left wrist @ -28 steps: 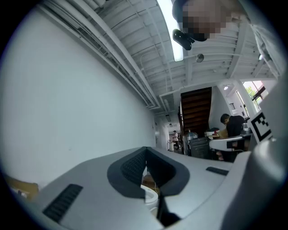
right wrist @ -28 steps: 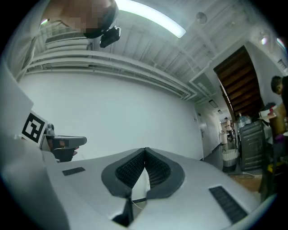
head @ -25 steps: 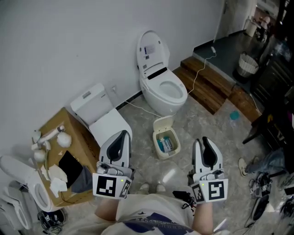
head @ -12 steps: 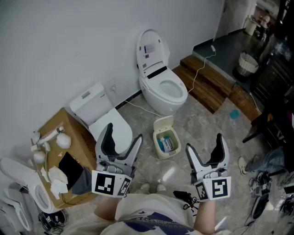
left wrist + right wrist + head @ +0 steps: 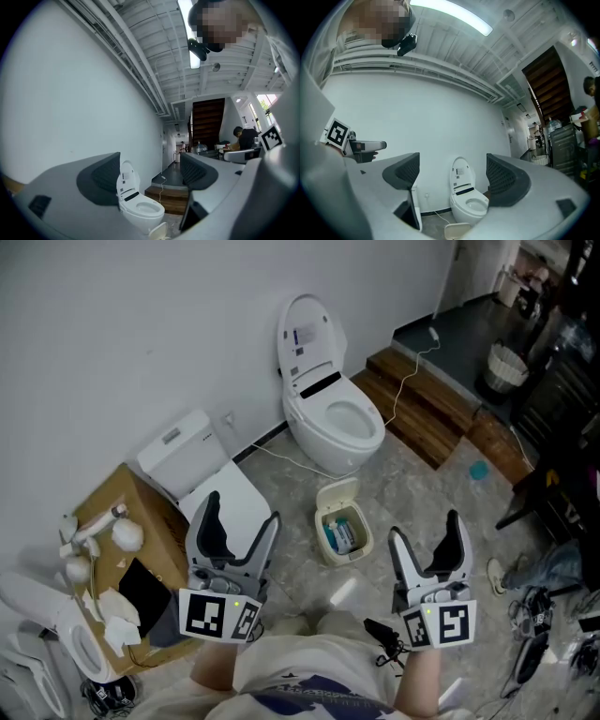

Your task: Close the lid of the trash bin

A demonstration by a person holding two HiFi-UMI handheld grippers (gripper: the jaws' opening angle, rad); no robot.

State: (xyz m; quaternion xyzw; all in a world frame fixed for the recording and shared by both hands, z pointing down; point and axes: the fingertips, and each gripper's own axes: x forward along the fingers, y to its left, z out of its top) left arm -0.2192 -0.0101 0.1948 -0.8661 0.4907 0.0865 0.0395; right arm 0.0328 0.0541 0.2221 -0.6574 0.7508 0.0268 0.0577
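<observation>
A small cream trash bin (image 5: pixel 343 532) stands on the stone floor in front of the toilet, its lid (image 5: pixel 336 493) tipped up at the back and packets showing inside. My left gripper (image 5: pixel 241 519) hangs open to the bin's left, well apart from it. My right gripper (image 5: pixel 424 535) hangs to the bin's lower right; its jaws are wide and closing with nothing between them. In the left gripper view the lid (image 5: pixel 158 230) peeks up at the bottom edge below the open left gripper (image 5: pixel 150 171). In the right gripper view the lid (image 5: pixel 457 230) sits low between the jaws of the right gripper (image 5: pixel 452 173).
A white toilet (image 5: pixel 333 418) with its seat lid raised stands behind the bin. A second white toilet (image 5: pixel 202 474) and a cardboard box (image 5: pixel 112 521) of fittings are at the left. Wooden steps (image 5: pixel 422 413), a white cable and a wicker basket (image 5: pixel 506 371) lie to the right.
Both grippers went from shut to wide open. Both have drifted a little down the picture, toward the person, and the left one slightly leftward.
</observation>
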